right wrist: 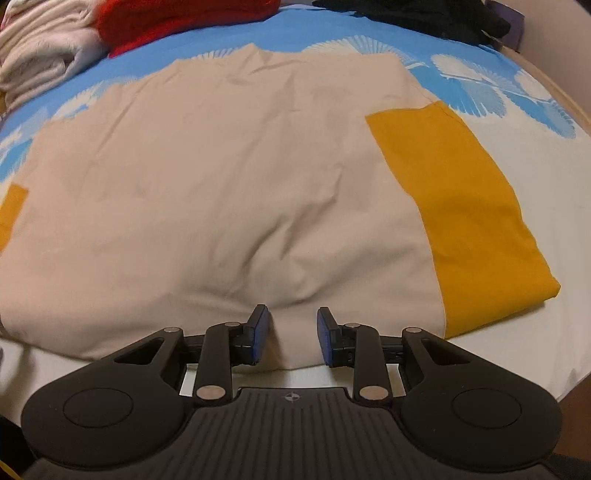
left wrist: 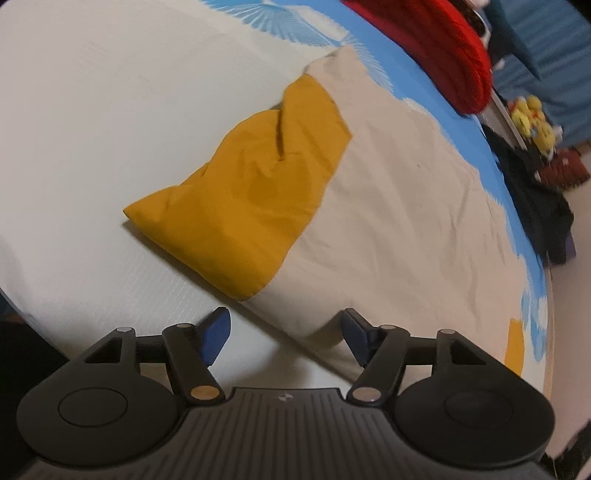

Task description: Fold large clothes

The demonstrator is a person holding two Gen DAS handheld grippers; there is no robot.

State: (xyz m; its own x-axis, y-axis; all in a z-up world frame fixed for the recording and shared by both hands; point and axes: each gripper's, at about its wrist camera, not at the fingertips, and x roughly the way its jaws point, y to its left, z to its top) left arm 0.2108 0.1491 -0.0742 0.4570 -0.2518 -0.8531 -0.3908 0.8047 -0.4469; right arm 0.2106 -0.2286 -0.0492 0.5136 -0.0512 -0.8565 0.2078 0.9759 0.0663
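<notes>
Blue shell-print bedsheet [right wrist: 332, 35] fills the frame's top; the beige cotton shirt with mustard sleeves [right wrist: 221, 184] spreads crosswise below. My right gripper [right wrist: 290, 338] straddles its near hem at bottom centre, jaws apart, unpinched. My left gripper [left wrist: 282, 338] gapes empty at its corner.

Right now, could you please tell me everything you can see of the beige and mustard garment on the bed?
The garment is a large piece of soft, matte woven-looking cloth, beige in the body with a mustard-yellow sleeve at one side and a sliver of mustard at the other. It lies spread flat, lightly creased, on the blue and white bedsheet. In the left wrist view that sleeve is rumpled. Its near hem lies between the right gripper fingers, which do not press it.
</notes>
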